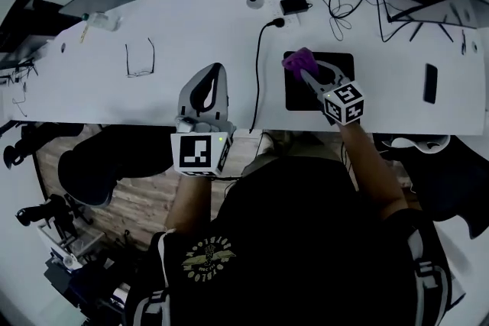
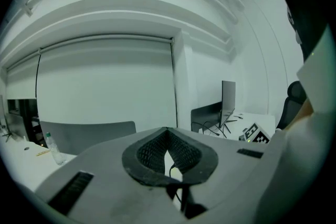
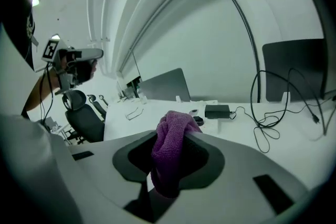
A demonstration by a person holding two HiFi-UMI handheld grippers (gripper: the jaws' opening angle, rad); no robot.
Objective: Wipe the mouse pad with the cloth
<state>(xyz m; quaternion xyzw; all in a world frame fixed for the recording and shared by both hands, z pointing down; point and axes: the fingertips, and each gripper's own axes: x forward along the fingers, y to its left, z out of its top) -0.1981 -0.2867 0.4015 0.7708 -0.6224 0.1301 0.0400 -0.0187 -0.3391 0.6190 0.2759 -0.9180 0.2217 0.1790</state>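
Nearest the person, at the front edge of the bench, the left tongs stand idle with tips pointing away. In the left gripper view the two pads meet at the tip with only a thin slit below, and nothing is between them. A black cable runs across the bench just to their right. Further right and a little further out, the right tongs reach over the black mouse pad. They are clamped on a bunched purple cloth, which the right gripper view shows wadded between the pads, bulging above them and hanging below. The cloth sits over the pad's far-left corner. Whether it presses on the surface or rides just above cannot be told. Judgement: the grasp is done and the wiping step is in hand or about to begin, with most of the pad apparently not yet covered. The next move calls for lowering the wad into firm contact and sweeping it across the pad toward the near and right edges. The clamp must stay tight, and the idle left tongs could steady the pad if it slides. Beyond lie a pair of glasses well to the left, then a power adapter with its tangle of cords near the far edge.
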